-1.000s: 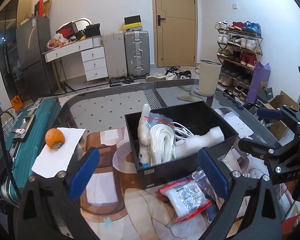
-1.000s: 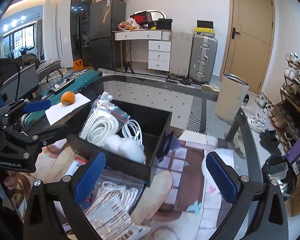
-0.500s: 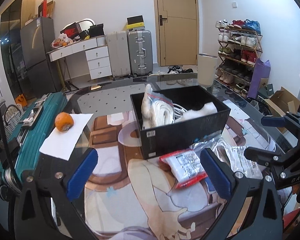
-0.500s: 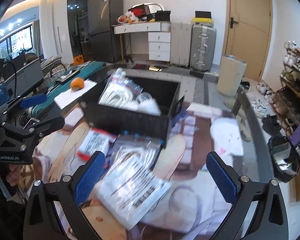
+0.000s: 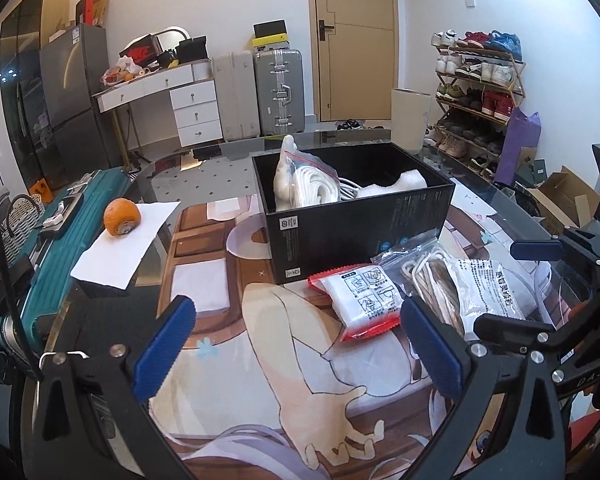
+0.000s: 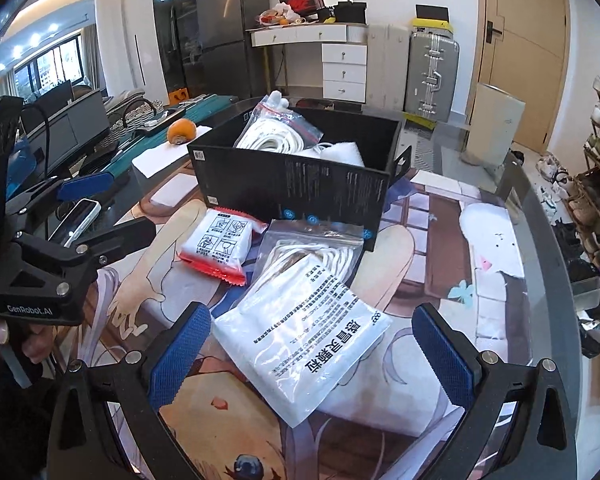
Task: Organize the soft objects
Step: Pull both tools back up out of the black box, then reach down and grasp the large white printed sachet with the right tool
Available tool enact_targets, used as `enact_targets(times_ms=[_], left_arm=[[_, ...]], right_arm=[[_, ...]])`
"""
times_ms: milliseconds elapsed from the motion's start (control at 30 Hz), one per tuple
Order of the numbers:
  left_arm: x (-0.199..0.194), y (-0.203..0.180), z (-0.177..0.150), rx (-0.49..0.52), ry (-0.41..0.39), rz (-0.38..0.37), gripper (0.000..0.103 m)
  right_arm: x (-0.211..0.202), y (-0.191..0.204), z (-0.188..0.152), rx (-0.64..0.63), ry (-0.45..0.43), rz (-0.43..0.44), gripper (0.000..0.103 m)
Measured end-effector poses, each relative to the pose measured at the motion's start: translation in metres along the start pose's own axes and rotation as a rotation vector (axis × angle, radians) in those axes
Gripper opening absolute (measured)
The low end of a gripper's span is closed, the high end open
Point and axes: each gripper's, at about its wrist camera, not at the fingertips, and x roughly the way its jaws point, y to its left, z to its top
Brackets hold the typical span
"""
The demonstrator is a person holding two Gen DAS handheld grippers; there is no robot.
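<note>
A black box (image 5: 360,224) (image 6: 300,188) stands on the table and holds a bagged white rope (image 5: 308,184) (image 6: 272,136) and white foam (image 5: 396,182). In front of it lie a red-edged white packet (image 5: 360,300) (image 6: 216,244), a clear zip bag of cord (image 5: 424,276) (image 6: 308,248) and a white printed pouch (image 5: 492,288) (image 6: 304,340). My left gripper (image 5: 300,344) is open and empty, hovering short of the packet. My right gripper (image 6: 312,352) is open over the white pouch, nothing held.
An orange (image 5: 122,216) rests on white paper (image 5: 120,248) at the table's left. A teal suitcase (image 5: 40,240) lies beyond that edge. A phone (image 6: 76,220) lies near the left gripper. Suitcases, a desk, a door and a shoe rack (image 5: 476,92) fill the room behind.
Both grippers have pulled back from the box toward the near side, so the packets in front of it now lie just ahead of the fingers. Both stay open.
</note>
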Motion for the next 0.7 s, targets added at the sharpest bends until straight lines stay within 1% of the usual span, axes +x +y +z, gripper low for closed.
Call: enact_targets(times_ms=[233, 467, 533, 700], left_arm=[[0.007, 0.000, -0.003, 0.007, 0.019, -0.008, 0.103], [0.015, -0.002, -0.005, 0.020, 0.049, -0.007, 0.103], [0.015, -0.003, -0.005, 0.025, 0.053, -0.005, 0.103], [0.016, -0.004, -0.005, 0.027, 0.054, -0.012, 0.103]], right_arm=[[0.008, 0.006, -0.001, -0.026, 0.029, 0.028, 0.102], [0.018, 0.009, -0.002, -0.074, 0.059, 0.023, 0.102], [0.020, 0.008, 0.000, -0.086, 0.063, 0.016, 0.102], [0.015, 0.006, 0.000, -0.146, 0.060, 0.038, 0.102]])
